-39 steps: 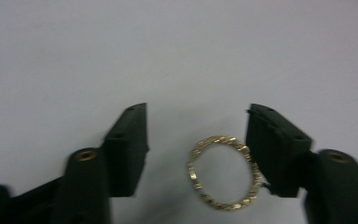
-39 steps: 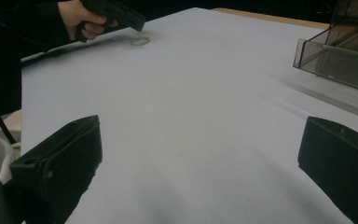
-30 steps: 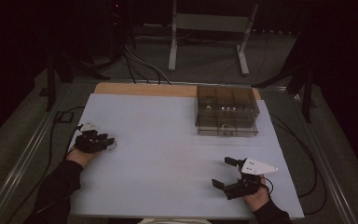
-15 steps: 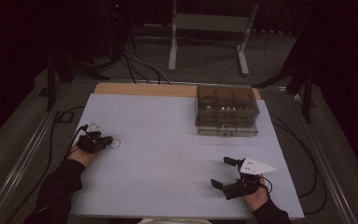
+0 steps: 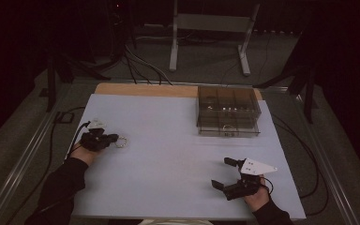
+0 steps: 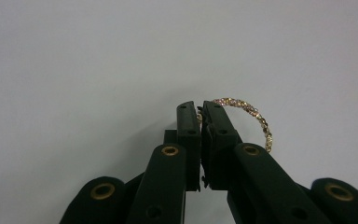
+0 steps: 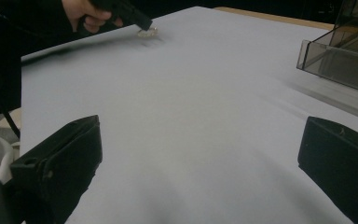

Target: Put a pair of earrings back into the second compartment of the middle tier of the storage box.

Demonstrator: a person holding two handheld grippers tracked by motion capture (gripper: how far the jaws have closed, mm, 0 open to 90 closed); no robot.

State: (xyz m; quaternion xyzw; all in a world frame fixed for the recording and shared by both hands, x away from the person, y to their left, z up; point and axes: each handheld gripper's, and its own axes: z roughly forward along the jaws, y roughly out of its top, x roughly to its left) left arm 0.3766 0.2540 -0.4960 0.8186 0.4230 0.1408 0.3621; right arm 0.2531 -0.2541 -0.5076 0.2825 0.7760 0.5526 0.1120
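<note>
Looks like the pickup is done: the left gripper [image 5: 104, 139] has its jaws pinched on a gold beaded ring [image 6: 247, 115] at the table's [image 5: 168, 154] left side, right gripper [image 5: 228, 174] spread wide and empty, so I'd guess it goes to the clear compartment box [image 5: 228, 111] next.

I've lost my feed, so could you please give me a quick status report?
Left tool shut on beaded ring, left side of table. Right tool open, empty. Clear compartment box far right; nothing between.
</note>
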